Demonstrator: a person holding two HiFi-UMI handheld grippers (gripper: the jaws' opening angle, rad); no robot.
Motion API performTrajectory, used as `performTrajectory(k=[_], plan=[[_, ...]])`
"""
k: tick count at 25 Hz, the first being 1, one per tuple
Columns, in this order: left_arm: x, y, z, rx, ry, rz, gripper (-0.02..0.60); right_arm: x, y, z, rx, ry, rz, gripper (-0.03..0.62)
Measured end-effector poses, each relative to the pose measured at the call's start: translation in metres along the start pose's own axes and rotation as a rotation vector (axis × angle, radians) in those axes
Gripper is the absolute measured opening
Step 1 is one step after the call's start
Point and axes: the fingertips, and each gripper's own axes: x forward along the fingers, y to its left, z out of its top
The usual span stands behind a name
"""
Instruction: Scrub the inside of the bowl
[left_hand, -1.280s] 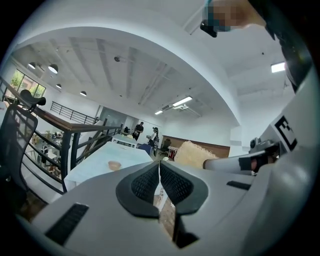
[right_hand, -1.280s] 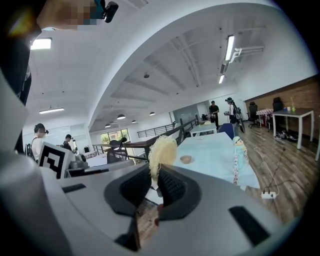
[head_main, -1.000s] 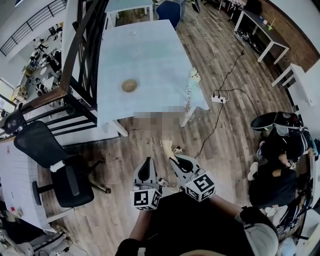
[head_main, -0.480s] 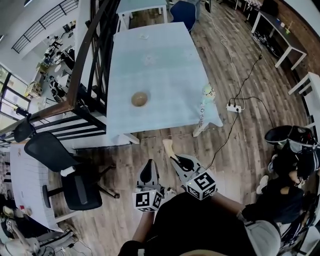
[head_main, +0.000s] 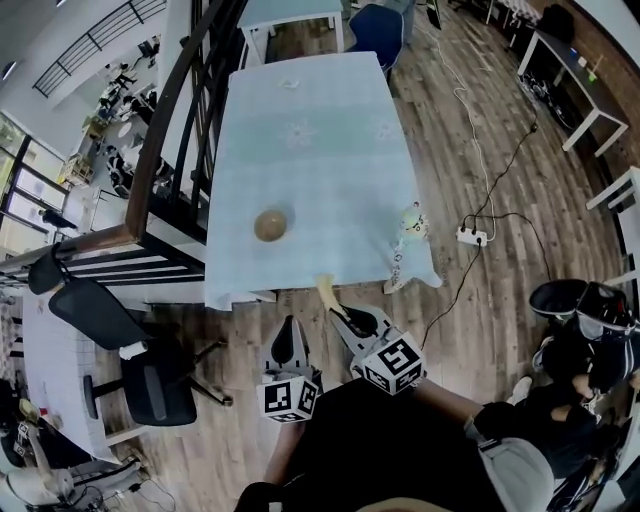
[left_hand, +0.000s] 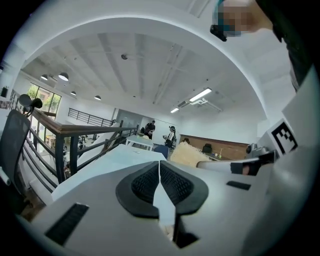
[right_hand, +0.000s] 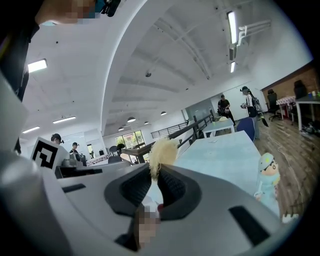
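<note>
A small brown bowl stands on the pale blue table, near its front left edge. Both grippers are held short of the table's near edge, over the wooden floor. My left gripper is shut with nothing between its pads. My right gripper is shut on a pale yellow fibrous scrubber that sticks out past its tips toward the table. The scrubber also shows in the left gripper view. Neither gripper view shows the bowl.
A small figurine stands at the table's front right corner. A dark stair railing runs along the table's left side. A black office chair is at the left, a power strip with cables and a seated person at the right.
The table and bowl have drawn nearer in the head view. Both grippers have been carried forward toward the table's near edge, still shut, the scrubber still in the right one.
</note>
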Motion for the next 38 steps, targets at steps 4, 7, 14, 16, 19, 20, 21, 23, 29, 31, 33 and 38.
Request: performTrajectory(k=[4,7,14,16,19,20,21,23,29,31,33,38], plan=[[0.006,-0.003,0.001,-0.007,-0.009,0.021,0.018,0.007,-0.01,-0.003,0.01,0.032,0.016,0.043],[0.018,0.008,0.005,-0.009,-0.031,0.046,0.018,0.022,-0.012,0.007,-0.02,0.029,0.046,0.043],[0.047,0.066,-0.008,-0.06,0.01,0.103,0.018,0.066,-0.02,0.011,-0.035,0.062,0.034,0.043],[0.06,0.079,-0.008,-0.064,0.022,0.09,0.018,0.077,-0.027,0.015,-0.044,0.067,0.005,0.043],[0.091,0.098,-0.005,-0.064,0.044,0.058,0.018,0.098,-0.043,0.03,-0.045,0.062,-0.051,0.043],[0.102,0.105,-0.004,-0.064,0.051,0.047,0.018,0.107,-0.048,0.035,-0.043,0.06,-0.069,0.043],[0.113,0.112,-0.002,-0.065,0.056,0.039,0.018,0.116,-0.052,0.039,-0.043,0.06,-0.084,0.043],[0.133,0.129,0.003,-0.074,0.062,0.027,0.018,0.134,-0.059,0.047,-0.045,0.063,-0.11,0.043],[0.187,0.169,0.009,-0.061,0.111,-0.022,0.019,0.18,-0.078,0.065,-0.034,0.066,-0.192,0.043],[0.203,0.181,-0.001,-0.067,0.157,-0.048,0.019,0.191,-0.083,0.066,-0.03,0.073,-0.219,0.043],[0.216,0.195,-0.015,-0.081,0.21,-0.07,0.02,0.202,-0.084,0.066,-0.025,0.076,-0.245,0.043],[0.239,0.234,-0.043,-0.089,0.316,-0.035,0.018,0.217,-0.088,0.066,-0.015,0.079,-0.307,0.043]])
